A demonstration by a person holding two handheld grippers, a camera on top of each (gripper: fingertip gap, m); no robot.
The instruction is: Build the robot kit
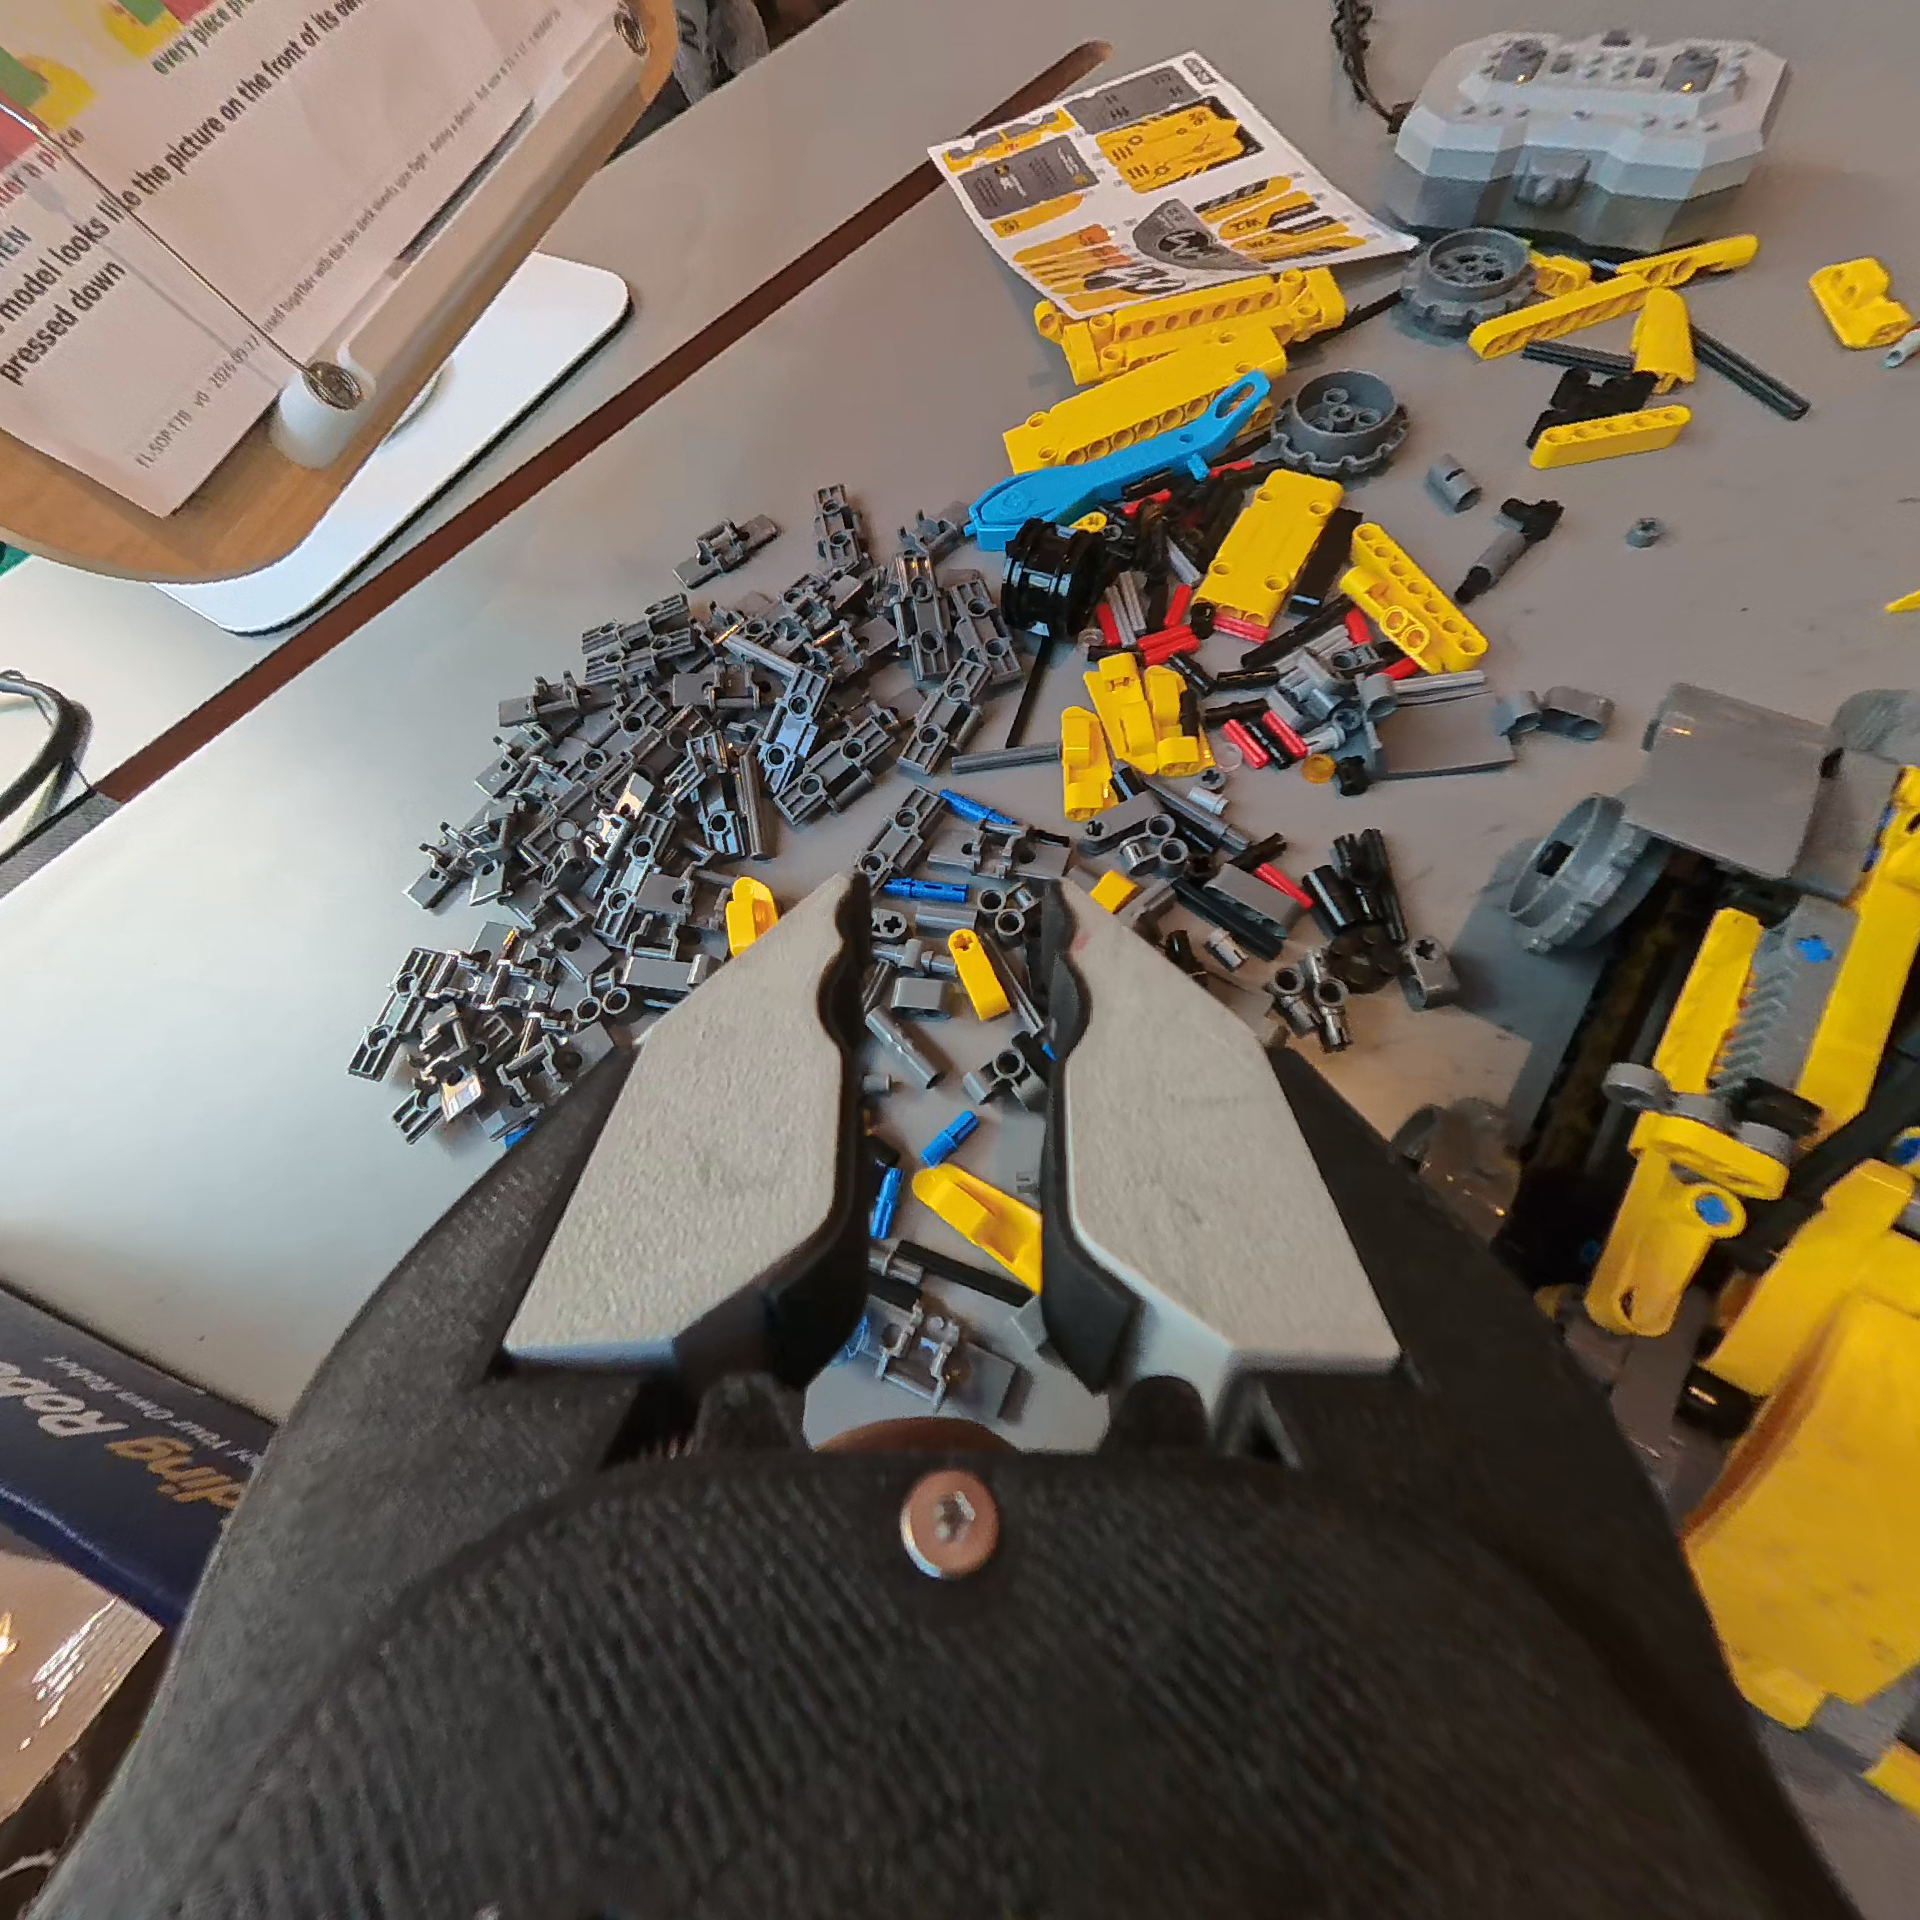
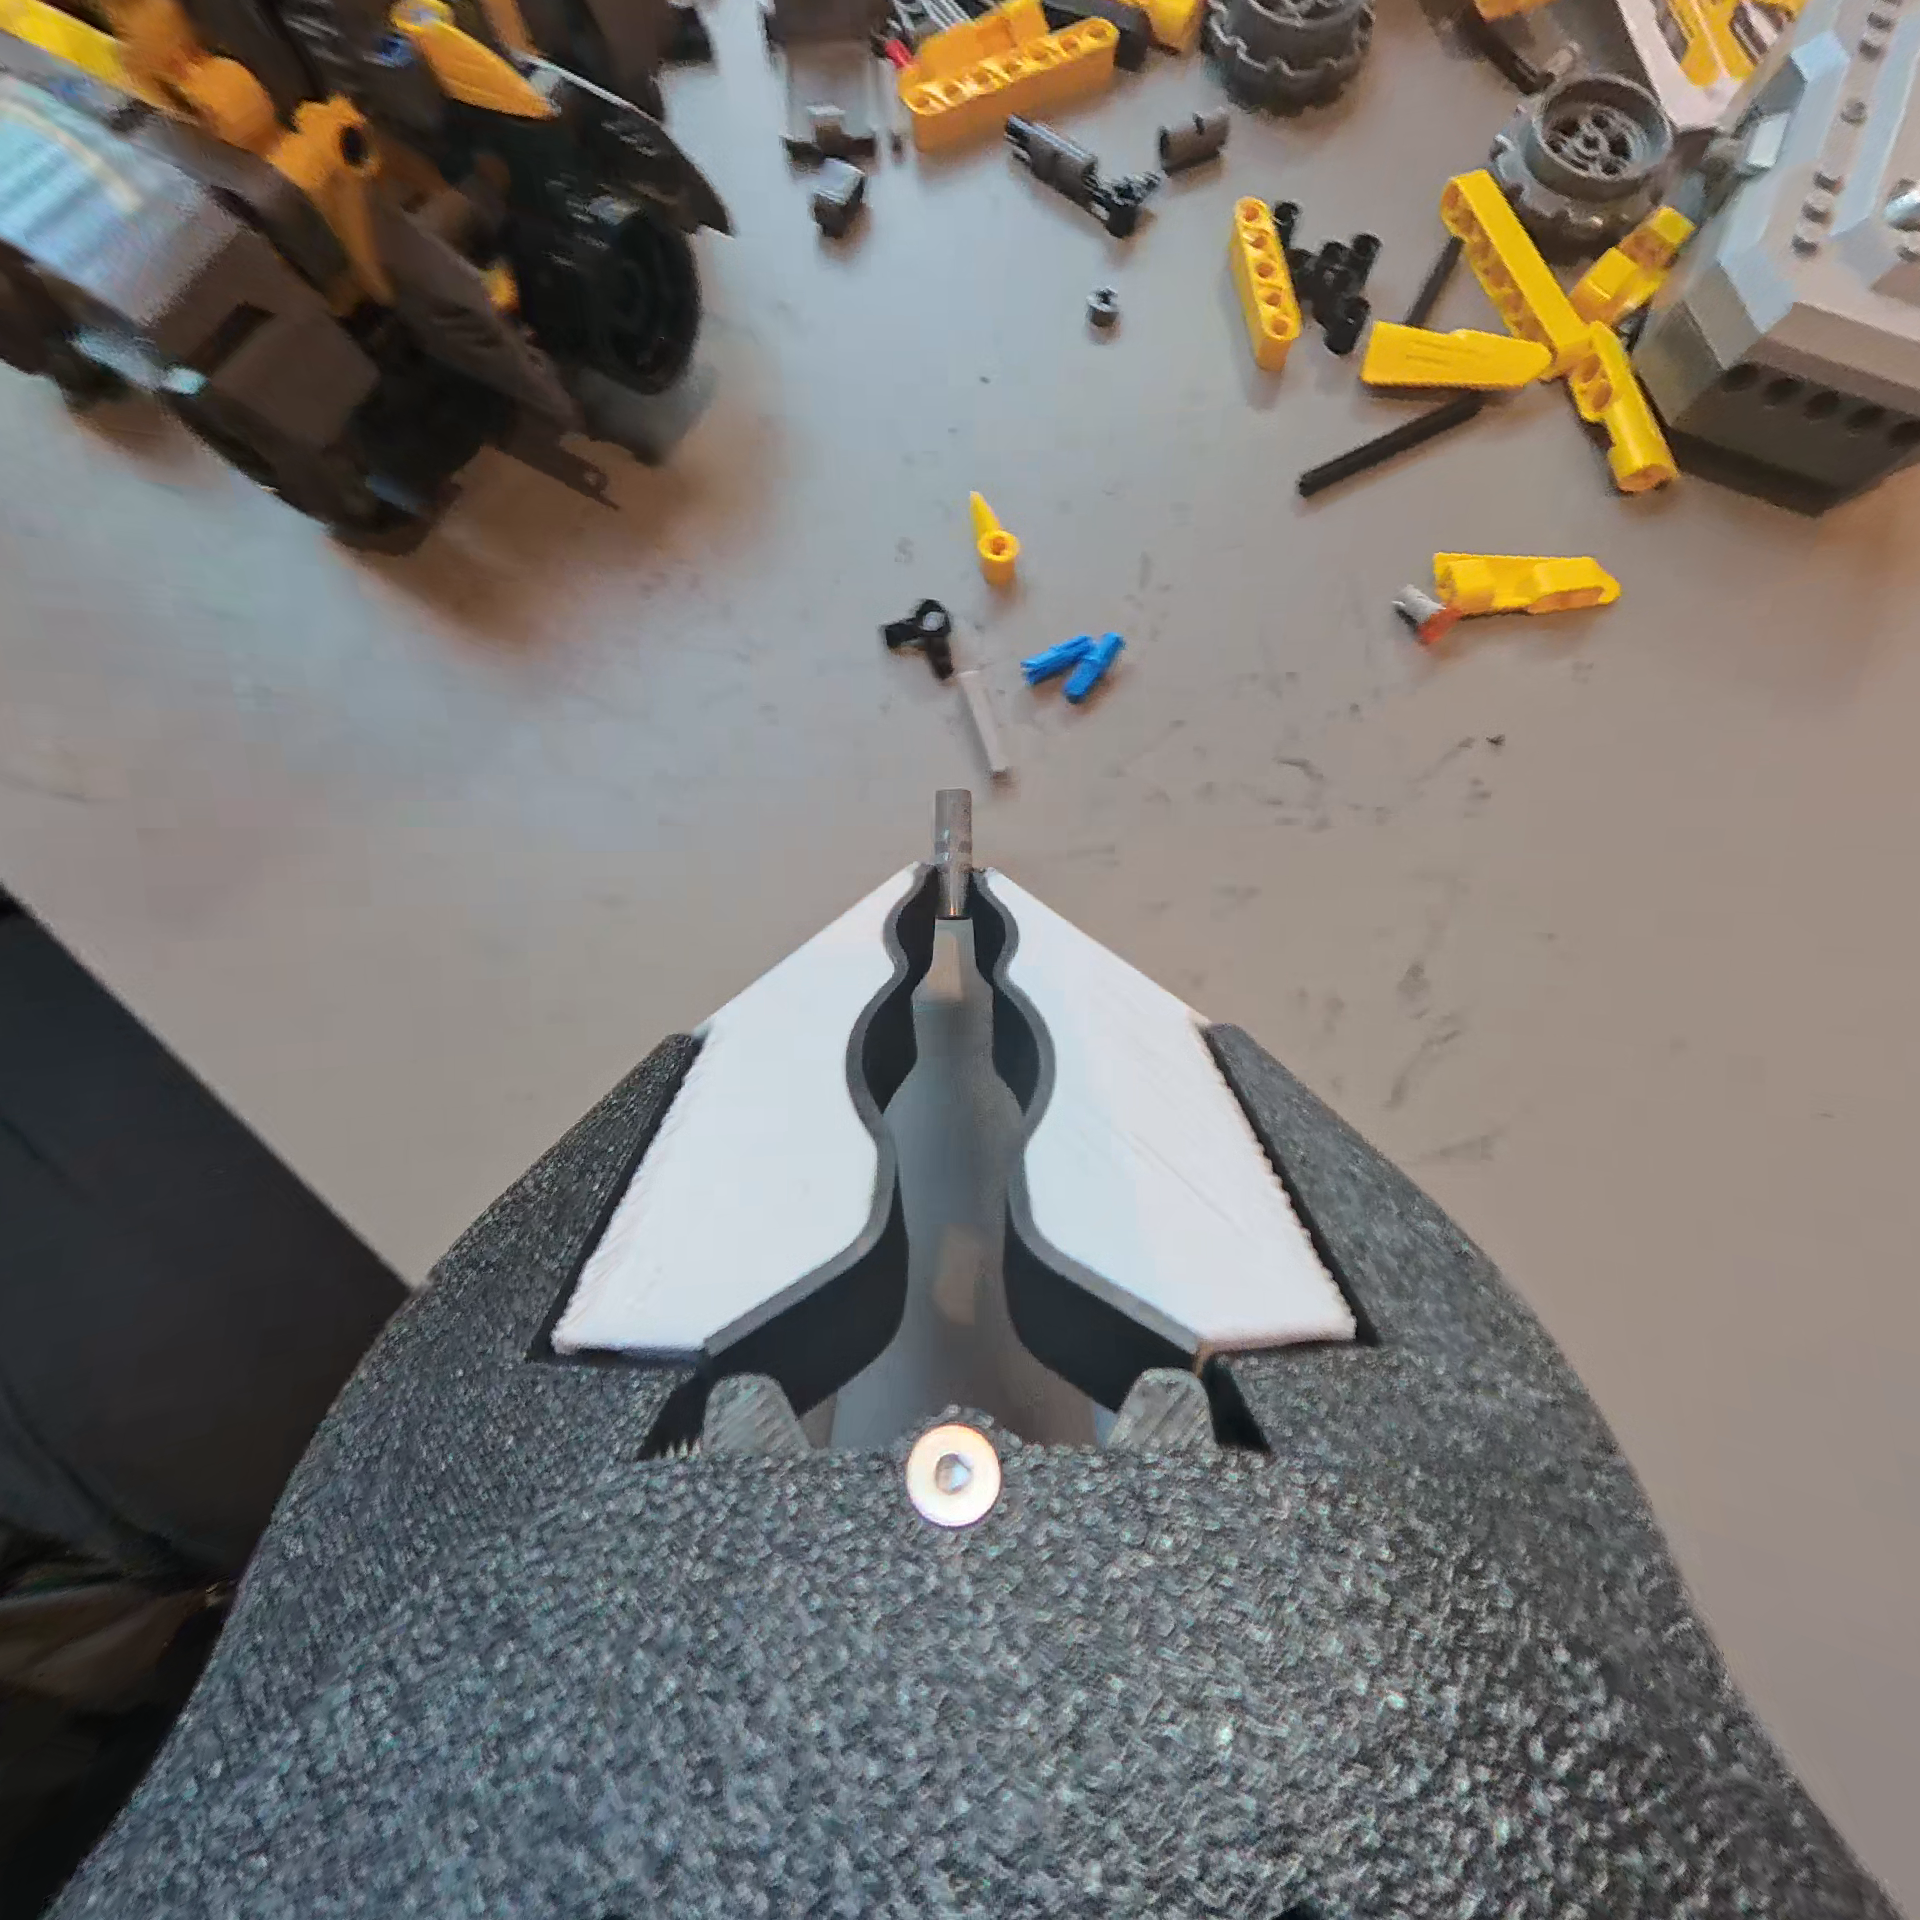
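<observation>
Grey pin pinched in right gripper.

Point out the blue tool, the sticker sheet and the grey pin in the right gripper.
blue tool point(image 1: 1117, 470), left wrist view, mid handle.
sticker sheet point(image 1: 1164, 187), left wrist view, sheet centre.
grey pin point(image 2: 952, 831), right wrist view, exposed tip.

— What surface is seen throughout?
— A grey table (scuffed in places), edged by a dark brown strip.
— And beyond it?
— A white-based wooden stand is lit softly.
</observation>
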